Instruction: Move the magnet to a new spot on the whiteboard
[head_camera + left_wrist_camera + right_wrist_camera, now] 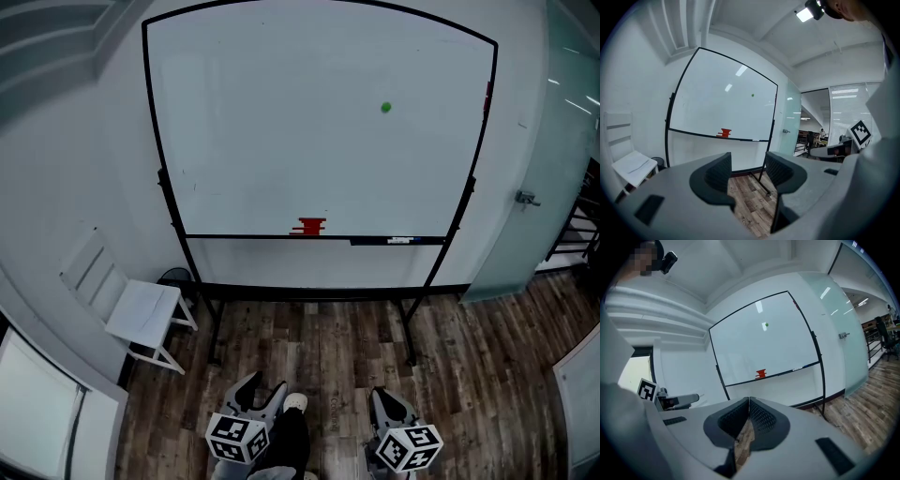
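Large black-framed whiteboard point(281, 141) on a stand, with two grippers held low in front of it: left hand-held gripper point(747, 171) with jaws spread and empty, right hand-held gripper point(749, 403) with jaw tips pressed together on nothing. Red block point(310, 226) rests at the board's bottom edge; small round green magnet point(385, 108) sits near its upper right corner, well apart from both grippers.
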{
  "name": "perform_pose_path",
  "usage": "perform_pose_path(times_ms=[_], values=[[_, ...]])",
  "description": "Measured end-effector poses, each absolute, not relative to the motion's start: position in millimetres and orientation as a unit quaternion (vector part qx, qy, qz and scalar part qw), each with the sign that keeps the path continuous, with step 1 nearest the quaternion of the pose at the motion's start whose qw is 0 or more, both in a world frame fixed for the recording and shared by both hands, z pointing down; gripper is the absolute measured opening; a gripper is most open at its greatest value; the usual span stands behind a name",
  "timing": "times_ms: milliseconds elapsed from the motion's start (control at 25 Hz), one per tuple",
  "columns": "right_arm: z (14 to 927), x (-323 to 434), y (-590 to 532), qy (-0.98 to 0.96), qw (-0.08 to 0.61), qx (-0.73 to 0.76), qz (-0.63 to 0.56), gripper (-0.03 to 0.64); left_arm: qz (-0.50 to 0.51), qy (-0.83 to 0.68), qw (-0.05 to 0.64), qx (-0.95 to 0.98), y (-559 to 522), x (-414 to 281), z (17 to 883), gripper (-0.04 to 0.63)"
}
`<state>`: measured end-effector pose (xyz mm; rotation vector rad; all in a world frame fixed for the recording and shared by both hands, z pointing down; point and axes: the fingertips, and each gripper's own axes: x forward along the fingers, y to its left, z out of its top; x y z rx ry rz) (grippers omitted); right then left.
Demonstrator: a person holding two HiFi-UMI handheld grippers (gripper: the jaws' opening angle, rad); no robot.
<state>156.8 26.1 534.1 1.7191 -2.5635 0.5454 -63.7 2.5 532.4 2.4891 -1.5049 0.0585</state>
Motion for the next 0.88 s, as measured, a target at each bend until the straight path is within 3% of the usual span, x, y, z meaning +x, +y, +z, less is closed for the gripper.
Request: perform_pose_path(times_ms=[880], values=[[491.7,132.5,-204.8,-0.816,0.001,0.561,0.143,0.028,0.015,-0.505,0.091,0.858,-241.7,-86.6,499.5,0.224]])
